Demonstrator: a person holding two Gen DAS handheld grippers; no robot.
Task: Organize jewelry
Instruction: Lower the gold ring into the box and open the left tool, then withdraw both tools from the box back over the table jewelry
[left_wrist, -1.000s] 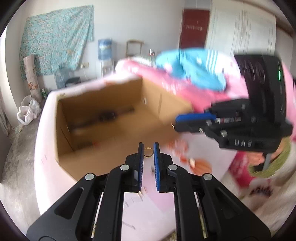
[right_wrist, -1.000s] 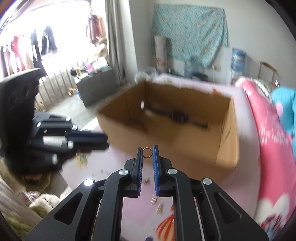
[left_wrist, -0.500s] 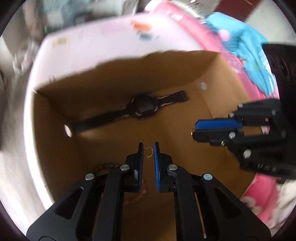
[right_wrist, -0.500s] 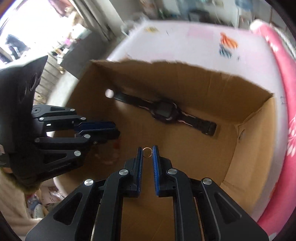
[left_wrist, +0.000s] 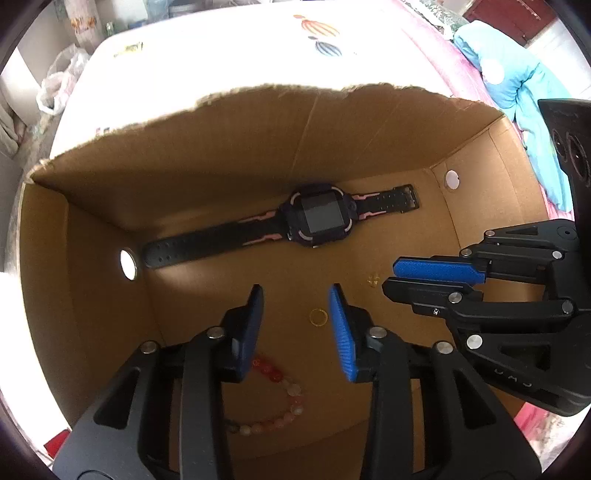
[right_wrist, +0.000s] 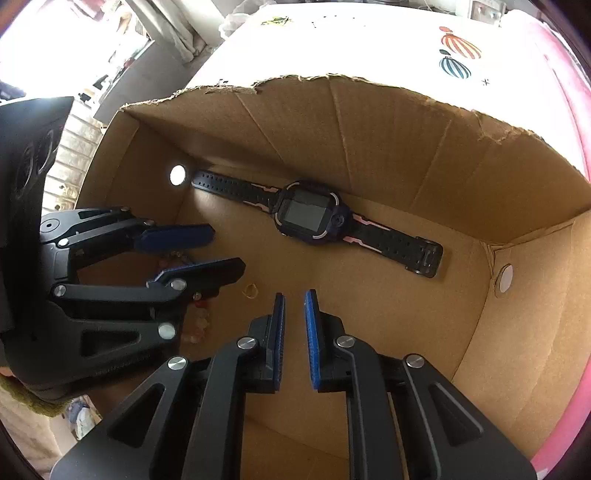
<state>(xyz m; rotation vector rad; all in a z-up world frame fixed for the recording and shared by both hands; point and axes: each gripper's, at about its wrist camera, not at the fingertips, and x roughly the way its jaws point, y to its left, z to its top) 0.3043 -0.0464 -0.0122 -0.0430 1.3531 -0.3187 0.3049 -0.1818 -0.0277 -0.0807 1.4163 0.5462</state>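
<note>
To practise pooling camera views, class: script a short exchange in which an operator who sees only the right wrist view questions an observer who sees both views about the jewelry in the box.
Operator: Where is the gold ring relative to the left gripper?
Observer: The left view shows the gold ring lying on the cardboard box floor, between the opening jaws of the left gripper.
Operator: Anything near my own fingertips that I can't see?
Observer: Yes, a small gold piece sits just off the tip of the right gripper.
</note>
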